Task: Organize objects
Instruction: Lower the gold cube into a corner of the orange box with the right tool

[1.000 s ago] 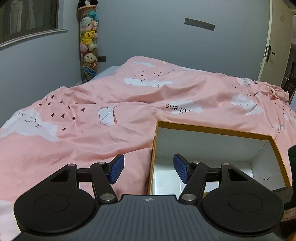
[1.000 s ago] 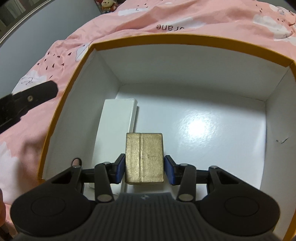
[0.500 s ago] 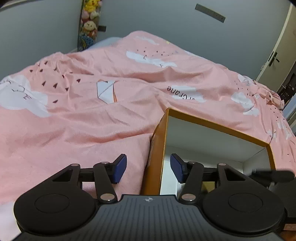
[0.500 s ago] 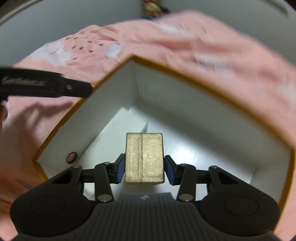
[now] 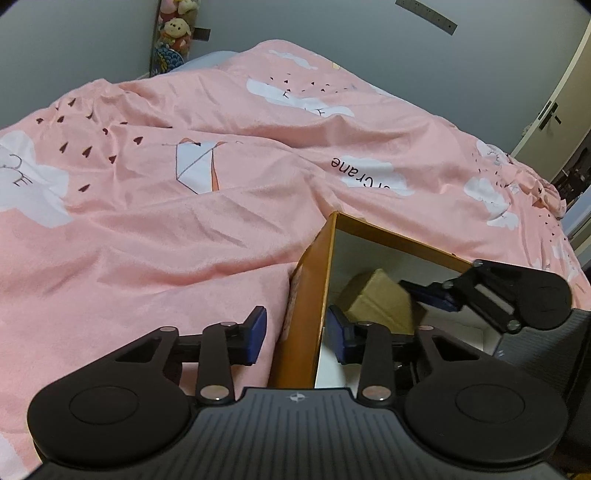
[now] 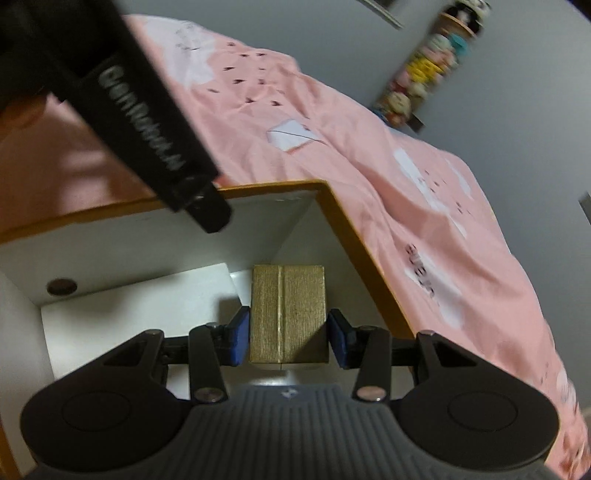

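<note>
An open box [image 5: 314, 295] with orange outside and white inside sits on a pink bed. My right gripper [image 6: 288, 336] is inside it, shut on a small gold box [image 6: 287, 314], held near the box's far corner; the gold box also shows in the left wrist view [image 5: 376, 299]. A flat white box [image 6: 147, 306] lies on the box floor to the left. My left gripper [image 5: 295, 334] is open and straddles the box's left wall, one finger outside and one inside.
The pink quilt [image 5: 184, 184] with cloud prints covers the bed around the box. A column of plush toys [image 5: 173, 33] stands by the grey wall. A door [image 5: 554, 110] is at the far right.
My right gripper has turned and carried the gold box toward the box's corner. My left gripper has moved down and forward so its fingers straddle the box wall.
</note>
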`<state>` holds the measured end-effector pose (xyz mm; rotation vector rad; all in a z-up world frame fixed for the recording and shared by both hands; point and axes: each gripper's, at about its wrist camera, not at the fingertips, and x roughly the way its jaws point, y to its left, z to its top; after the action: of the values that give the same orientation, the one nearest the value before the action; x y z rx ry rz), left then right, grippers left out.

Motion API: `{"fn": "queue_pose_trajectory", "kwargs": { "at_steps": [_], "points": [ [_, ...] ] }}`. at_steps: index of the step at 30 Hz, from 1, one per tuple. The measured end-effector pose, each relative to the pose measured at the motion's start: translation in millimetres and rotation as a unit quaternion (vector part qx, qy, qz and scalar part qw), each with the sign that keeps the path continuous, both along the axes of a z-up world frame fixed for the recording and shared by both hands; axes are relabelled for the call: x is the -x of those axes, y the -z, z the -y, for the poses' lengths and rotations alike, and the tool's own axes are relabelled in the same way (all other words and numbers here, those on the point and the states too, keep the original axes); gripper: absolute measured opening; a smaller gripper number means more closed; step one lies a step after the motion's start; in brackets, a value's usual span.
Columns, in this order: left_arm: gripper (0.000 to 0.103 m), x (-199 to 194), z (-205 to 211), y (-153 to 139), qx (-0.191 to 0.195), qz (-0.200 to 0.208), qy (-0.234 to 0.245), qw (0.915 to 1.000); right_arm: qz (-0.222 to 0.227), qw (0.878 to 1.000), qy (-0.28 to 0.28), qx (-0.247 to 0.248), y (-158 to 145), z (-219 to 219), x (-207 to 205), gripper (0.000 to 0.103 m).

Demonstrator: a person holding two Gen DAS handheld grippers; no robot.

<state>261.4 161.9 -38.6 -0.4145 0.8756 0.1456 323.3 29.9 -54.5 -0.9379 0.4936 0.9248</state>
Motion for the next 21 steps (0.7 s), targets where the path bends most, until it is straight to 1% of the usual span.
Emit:
{"fn": "queue_pose_trajectory", "kwargs": {
  "at_steps": [5, 7, 10, 14, 16, 17, 20, 21],
  "points": [
    [0.042, -3, -2, 6, 0.005, -0.007, -0.004, 1.0000, 0.027, 0.998, -0.048, 0.020, 11, -6, -1, 0.047],
    [0.042, -3, -1, 7, 0.005, -0.008, -0.005, 0.9999, 0.034, 0.998, -0.057, 0.021, 12, -8, -2, 0.047],
    [0.042, -4, 0, 9, 0.005, -0.009, -0.006, 0.9999, 0.037, 0.998, -0.050, 0.023, 14, -10, -6, 0.049],
    [0.042, -3, 1, 12, 0.004, -0.011, -0.009, 0.9999, 0.059, 0.997, -0.034, 0.027, 15, -9, -7, 0.050],
    [0.042, -2, 1, 12, 0.005, -0.012, -0.011, 0.9998, 0.056, 0.998, -0.028, 0.024, 14, -10, -10, 0.051],
    [0.042, -1, 1, 13, 0.006, -0.013, -0.013, 0.9998, 0.053, 0.998, -0.024, 0.025, 13, -10, -10, 0.054],
    [0.042, 1, 1, 13, 0.007, -0.010, -0.017, 0.9998, 0.039, 0.999, -0.005, 0.022, 11, -6, -5, 0.066],
    [0.042, 2, 2, 13, 0.006, -0.008, -0.020, 0.9998, 0.033, 0.999, 0.004, 0.019, 10, -3, -4, 0.067]
  ]
}}
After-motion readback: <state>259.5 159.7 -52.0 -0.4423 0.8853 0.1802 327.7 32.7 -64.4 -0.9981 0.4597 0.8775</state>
